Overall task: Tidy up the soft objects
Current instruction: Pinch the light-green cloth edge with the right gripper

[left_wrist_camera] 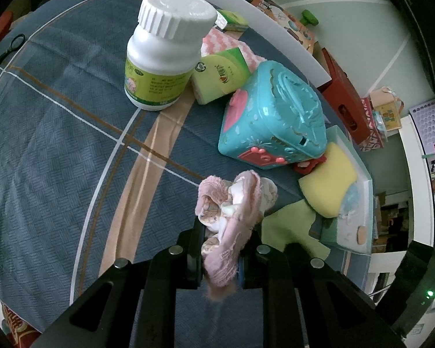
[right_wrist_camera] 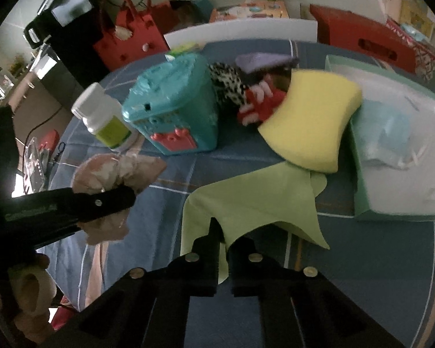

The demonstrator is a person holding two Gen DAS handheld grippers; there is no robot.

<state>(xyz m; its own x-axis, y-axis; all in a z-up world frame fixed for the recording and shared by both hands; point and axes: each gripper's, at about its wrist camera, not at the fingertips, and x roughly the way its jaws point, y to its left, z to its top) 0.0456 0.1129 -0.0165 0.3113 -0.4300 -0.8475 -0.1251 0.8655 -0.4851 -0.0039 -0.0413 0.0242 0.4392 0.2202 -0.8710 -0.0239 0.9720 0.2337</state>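
My left gripper point(left_wrist_camera: 223, 240) is shut on a crumpled pink cloth point(left_wrist_camera: 235, 203) and holds it above the blue plaid bedspread point(left_wrist_camera: 58, 145). In the right wrist view the left gripper point(right_wrist_camera: 127, 194) shows from the side with the pink cloth point(right_wrist_camera: 113, 168) bunched in it. My right gripper point(right_wrist_camera: 223, 237) is shut on the near corner of a light green cloth point(right_wrist_camera: 255, 191) that lies spread on the bedspread point(right_wrist_camera: 362, 255). A yellow sponge point(right_wrist_camera: 310, 121) leans on the rim of a pale green box point(right_wrist_camera: 397, 203); a light blue cloth point(right_wrist_camera: 388, 133) lies inside the box.
A teal toy box point(left_wrist_camera: 272, 119) and a white pill bottle point(left_wrist_camera: 165, 52) stand on the bed. A green tissue pack point(left_wrist_camera: 220, 72) and a pink-and-white cloth point(left_wrist_camera: 235, 43) lie behind them. Red-white and black-white soft items point(right_wrist_camera: 246, 95) sit behind the sponge. Red bags point(right_wrist_camera: 362, 37) line the far edge.
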